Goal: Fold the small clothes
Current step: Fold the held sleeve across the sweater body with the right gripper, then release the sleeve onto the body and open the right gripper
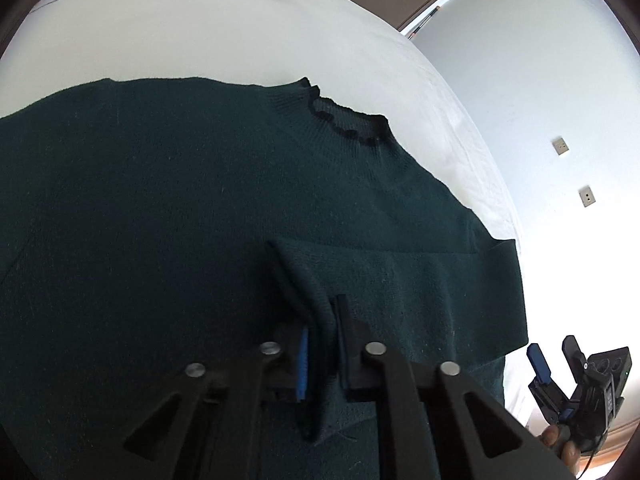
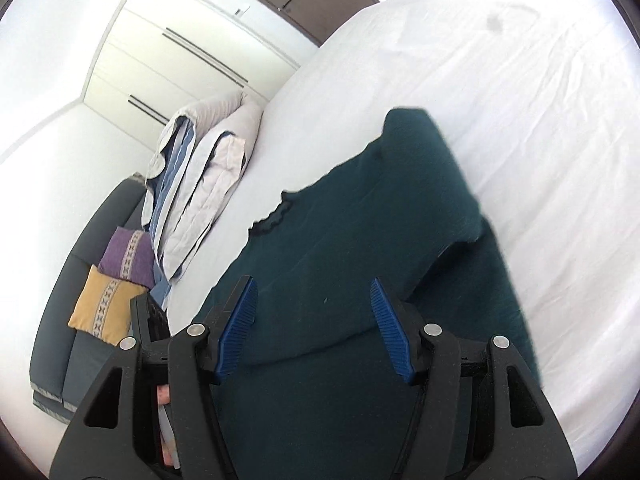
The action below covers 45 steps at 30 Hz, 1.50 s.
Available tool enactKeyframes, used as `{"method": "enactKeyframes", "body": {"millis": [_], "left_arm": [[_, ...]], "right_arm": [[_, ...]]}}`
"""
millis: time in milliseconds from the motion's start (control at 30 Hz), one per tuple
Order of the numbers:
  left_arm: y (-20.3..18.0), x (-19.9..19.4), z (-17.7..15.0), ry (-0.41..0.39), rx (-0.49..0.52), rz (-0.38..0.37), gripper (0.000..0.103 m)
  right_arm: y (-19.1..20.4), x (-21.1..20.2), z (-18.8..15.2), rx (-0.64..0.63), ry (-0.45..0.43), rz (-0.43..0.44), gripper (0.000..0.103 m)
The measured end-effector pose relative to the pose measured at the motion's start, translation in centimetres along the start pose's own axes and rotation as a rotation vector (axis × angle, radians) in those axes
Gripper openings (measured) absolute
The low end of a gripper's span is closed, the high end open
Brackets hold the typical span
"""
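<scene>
A dark green sweater (image 1: 180, 208) is spread flat on a white bed (image 1: 248, 32), its frilled collar (image 1: 348, 120) turned toward the bed's far side. Bare sheet is seen beyond the collar and along the garment's far edge; in the right wrist view a wide stretch of white sheet lies open to the right of the sweater (image 2: 360, 280). One sleeve (image 1: 400, 280) is laid across the body of the garment, running crosswise toward the bed's edge, where the knit nearly reaches the drop.

The left gripper (image 1: 320, 344) is clenched on the sleeve's cuff end, the fabric being pinched between its jaws directly ahead of the camera. The right gripper (image 2: 312, 328) is held above the sweater's lower body with its jaws released and spread wide, nothing between them; it is also seen at the lower right of the left view, off the bed's edge.

Folded bedding (image 2: 200, 184) is stacked at the bed's left edge, with a dark sofa (image 2: 80, 300) carrying purple and yellow cushions beside it.
</scene>
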<state>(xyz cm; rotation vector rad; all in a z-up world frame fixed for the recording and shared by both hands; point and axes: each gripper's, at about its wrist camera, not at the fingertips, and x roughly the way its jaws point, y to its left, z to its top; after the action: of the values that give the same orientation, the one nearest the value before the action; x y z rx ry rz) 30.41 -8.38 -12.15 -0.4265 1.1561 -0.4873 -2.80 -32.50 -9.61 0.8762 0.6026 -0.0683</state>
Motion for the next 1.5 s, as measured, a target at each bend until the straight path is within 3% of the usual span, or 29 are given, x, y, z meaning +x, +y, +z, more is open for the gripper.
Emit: {"method": "enactKeyframes", "body": {"millis": [167, 367, 533, 667, 800, 1000, 1133, 1200, 1333, 1500], "left_arm": [[-1.1, -2.5, 0.7, -0.142, 0.080, 0.007, 0.009], [-0.5, -3.5, 0.5, -0.256, 0.118, -0.009, 0.009], [-0.1, -3.5, 0.9, -0.317, 0.147, 0.027, 0.009], [0.6, -3.0, 0.5, -0.313, 0.133, 0.030, 0.009], [1.9, -1.7, 0.0, -0.302, 0.088, 0.054, 0.009], [3.2, -0.8, -0.2, -0.293, 0.053, 0.059, 0.009], [3.5, -0.7, -0.1, -0.288, 0.044, 0.043, 0.012], [3.9, -0.6, 0.0, -0.283, 0.028, 0.024, 0.012], [3.7, -0.5, 0.1, -0.285, 0.036, 0.026, 0.012], [3.2, -1.1, 0.0, -0.303, 0.057, 0.039, 0.012]], "right_arm": [[-2.3, -0.7, 5.0, -0.001, -0.044, -0.113, 0.058], [-4.1, 3.3, 9.4, -0.028, 0.031, -0.209, 0.057], [-4.7, 7.8, 10.6, -0.048, 0.088, -0.254, 0.056], [-4.9, 10.7, 10.9, -0.072, 0.121, -0.280, 0.045], [-5.6, 12.2, 11.2, -0.088, 0.135, -0.352, 0.008], [-6.7, 13.1, 11.0, -0.068, 0.098, -0.352, 0.005], [-7.7, 12.5, 11.0, 0.000, 0.078, -0.273, 0.005], [-7.5, 11.1, 10.9, 0.009, 0.068, -0.289, 0.010], [-4.6, 8.3, 9.2, -0.090, 0.075, -0.295, 0.011], [-1.7, 9.9, 5.2, -0.281, 0.200, -0.438, 0.011]]}}
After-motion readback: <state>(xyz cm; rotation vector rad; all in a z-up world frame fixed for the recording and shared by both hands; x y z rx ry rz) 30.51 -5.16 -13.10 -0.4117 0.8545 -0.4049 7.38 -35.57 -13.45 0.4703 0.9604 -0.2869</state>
